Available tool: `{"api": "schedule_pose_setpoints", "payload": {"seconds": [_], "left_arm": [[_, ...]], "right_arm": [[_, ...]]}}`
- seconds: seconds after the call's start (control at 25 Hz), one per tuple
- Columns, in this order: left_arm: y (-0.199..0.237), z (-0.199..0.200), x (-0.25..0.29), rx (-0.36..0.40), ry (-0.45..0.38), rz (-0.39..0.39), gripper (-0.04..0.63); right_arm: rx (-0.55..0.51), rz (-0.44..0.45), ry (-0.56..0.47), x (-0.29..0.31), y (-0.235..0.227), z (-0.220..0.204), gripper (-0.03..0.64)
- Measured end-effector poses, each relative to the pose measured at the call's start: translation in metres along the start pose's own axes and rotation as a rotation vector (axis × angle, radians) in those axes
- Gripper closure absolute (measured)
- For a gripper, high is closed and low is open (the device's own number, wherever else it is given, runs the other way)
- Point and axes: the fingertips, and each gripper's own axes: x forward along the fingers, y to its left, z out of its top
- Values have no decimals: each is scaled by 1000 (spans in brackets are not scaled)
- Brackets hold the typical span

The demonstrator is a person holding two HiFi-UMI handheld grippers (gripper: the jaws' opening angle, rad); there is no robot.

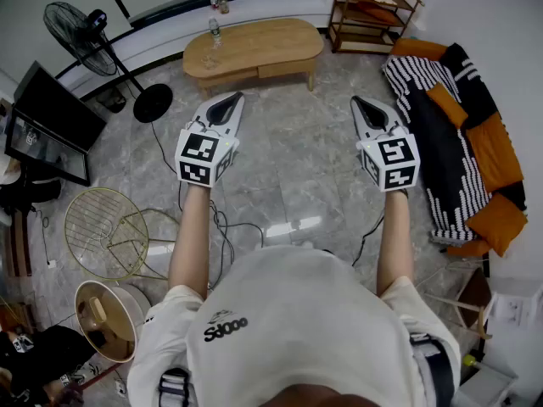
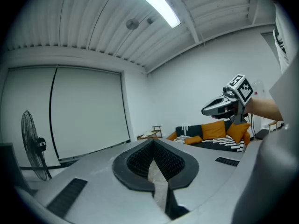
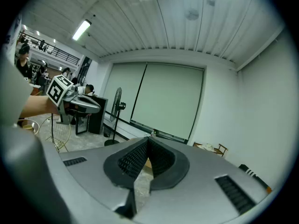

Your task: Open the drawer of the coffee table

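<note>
Left tool point(image 1: 230, 100): you hold it out ahead of you, almost level, jaws pressed together with nothing between them.
Right tool point(image 1: 362, 103): the same, narrow and empty, well apart from the left one.
Bench point(image 1: 254, 45): a low oval wooden coffee table, well ahead of both tools and nearer the left one.
Drawer point(image 1: 284, 68): a pale front on the near side of the bench, looking closed; no handle can be made out.
Risk, grip: with the jaws together you would likely only nudge the front, so they need to part first.
Risk, footing: cables point(image 1: 222, 224) trail over the floor between you and the bench and could catch a foot.
Risk, jolt: a bottle point(image 1: 215, 30) stands on the bench top and may tip if the drawer is jerked.
Floor point(image 1: 297, 168): grey marbled tile, glossy, with a light reflection.
Room: a standing fan point(image 1: 81, 28) on your left, a sofa point(image 1: 475, 155) with orange cushions on your right, and a wooden shelf rack point(image 1: 369, 15) beyond.
</note>
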Motion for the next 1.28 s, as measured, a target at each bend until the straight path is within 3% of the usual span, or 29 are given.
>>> {"api": "schedule_pose_setpoints", "payload": {"seconds": [0.16,0.36,0.88,1.28], "left_arm": [[-17,-1,5,19,7,-8,577],[-27,6,21,10,12,17,577],[-74,0,62,-3,59,45,577],[-44,-6,109,2,59,60,577]], "right_arm": [[-21,16,2,-6,-10,-5,611],[37,18,-46,-12,-39,-9,611],[75,53,-50,-17,-99,-49,611],[80,80,-45,34,-122,-55,611]]}}
